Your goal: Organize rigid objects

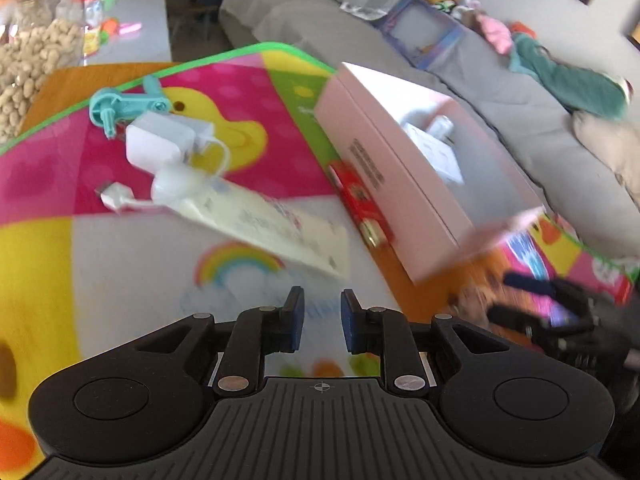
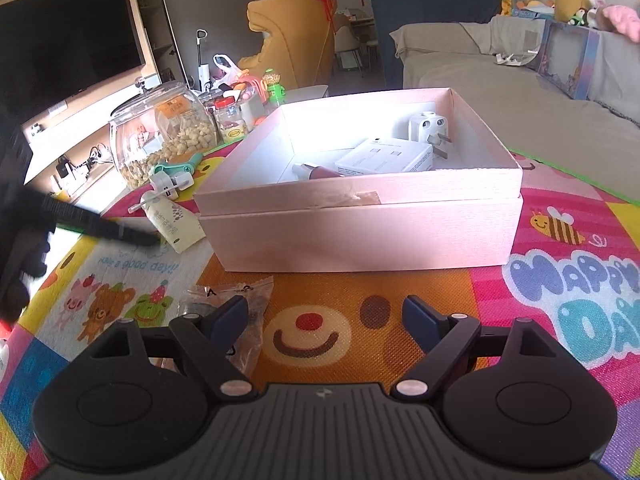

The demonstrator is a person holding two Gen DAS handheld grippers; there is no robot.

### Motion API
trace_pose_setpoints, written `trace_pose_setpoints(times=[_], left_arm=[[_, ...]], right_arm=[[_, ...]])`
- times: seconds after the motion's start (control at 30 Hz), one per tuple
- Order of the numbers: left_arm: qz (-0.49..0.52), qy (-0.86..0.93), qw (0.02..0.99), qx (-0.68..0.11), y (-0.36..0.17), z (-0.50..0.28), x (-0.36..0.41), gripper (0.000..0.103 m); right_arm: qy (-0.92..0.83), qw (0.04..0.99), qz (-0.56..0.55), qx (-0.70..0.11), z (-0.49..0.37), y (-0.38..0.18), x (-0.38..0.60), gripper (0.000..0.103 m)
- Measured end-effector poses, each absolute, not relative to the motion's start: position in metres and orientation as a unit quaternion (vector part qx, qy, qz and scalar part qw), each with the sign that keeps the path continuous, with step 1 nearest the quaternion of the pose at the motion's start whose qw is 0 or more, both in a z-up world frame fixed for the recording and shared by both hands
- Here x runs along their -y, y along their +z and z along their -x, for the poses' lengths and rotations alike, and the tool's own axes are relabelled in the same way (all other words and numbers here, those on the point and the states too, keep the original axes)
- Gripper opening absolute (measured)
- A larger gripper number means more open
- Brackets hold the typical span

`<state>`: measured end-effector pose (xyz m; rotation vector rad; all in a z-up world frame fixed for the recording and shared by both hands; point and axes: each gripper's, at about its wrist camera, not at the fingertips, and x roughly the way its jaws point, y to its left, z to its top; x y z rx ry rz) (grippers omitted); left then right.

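A pink open box [image 2: 360,228] stands on the colourful play mat [image 2: 560,280]; it also shows in the left wrist view [image 1: 384,168]. Inside lie a white plug adapter [image 2: 430,126], a white carton [image 2: 384,160] and a dark red tube [image 2: 316,171]. Left of the box lie a cream tube [image 1: 256,216], a white charger [image 1: 158,142] with cable and a teal clip [image 1: 128,104]. A red item [image 1: 360,200] lies against the box. My left gripper [image 1: 322,320] is open with a narrow gap, empty, above the mat. My right gripper [image 2: 324,320] is open, empty, before the box.
A clear plastic bag [image 2: 236,312] lies by my right gripper's left finger. A glass jar of peanuts [image 2: 160,136] and smaller jars [image 2: 230,120] stand at the mat's far left. A grey sofa [image 2: 520,92] runs behind the box. The left gripper shows at the right wrist view's left edge [image 2: 80,220].
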<state>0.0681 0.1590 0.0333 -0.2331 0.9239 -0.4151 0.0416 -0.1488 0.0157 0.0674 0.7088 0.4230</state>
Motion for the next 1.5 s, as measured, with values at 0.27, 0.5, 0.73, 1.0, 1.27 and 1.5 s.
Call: trace_pose_setpoints(times=[0.27, 0.5, 0.73, 1.0, 1.27, 1.5], left_arm=[[0.076, -0.049, 0.936, -0.340, 0.058, -0.024, -0.189, 0.023], [0.114, -0.021, 0.939, -0.325, 0.054, -0.003, -0.224, 0.023], [0.152, -0.035, 0.927, -0.342, 0.036, 0.010, -0.243, 0.023], [0.171, -0.093, 0.912, -0.360, 0.035, 0.009, -0.214, 0.023], [0.152, -0.082, 0.905, -0.388, 0.038, 0.022, -0.178, 0.023], [0.212, -0.084, 0.869, -0.438, 0.036, 0.029, -0.166, 0.023]], right_arm=[[0.338, 0.890, 0.077, -0.297, -0.043, 0.083, 0.067, 0.076], [0.362, 0.841, 0.144, -0.376, -0.121, 0.072, -0.046, 0.061], [0.331, 0.828, 0.157, -0.425, -0.148, 0.034, -0.084, 0.050], [0.393, 0.794, 0.166, -0.433, -0.058, 0.045, -0.042, 0.038], [0.397, 0.829, 0.088, -0.385, -0.010, 0.061, 0.030, 0.051], [0.299, 0.884, 0.101, -0.345, 0.007, 0.051, 0.097, 0.069]])
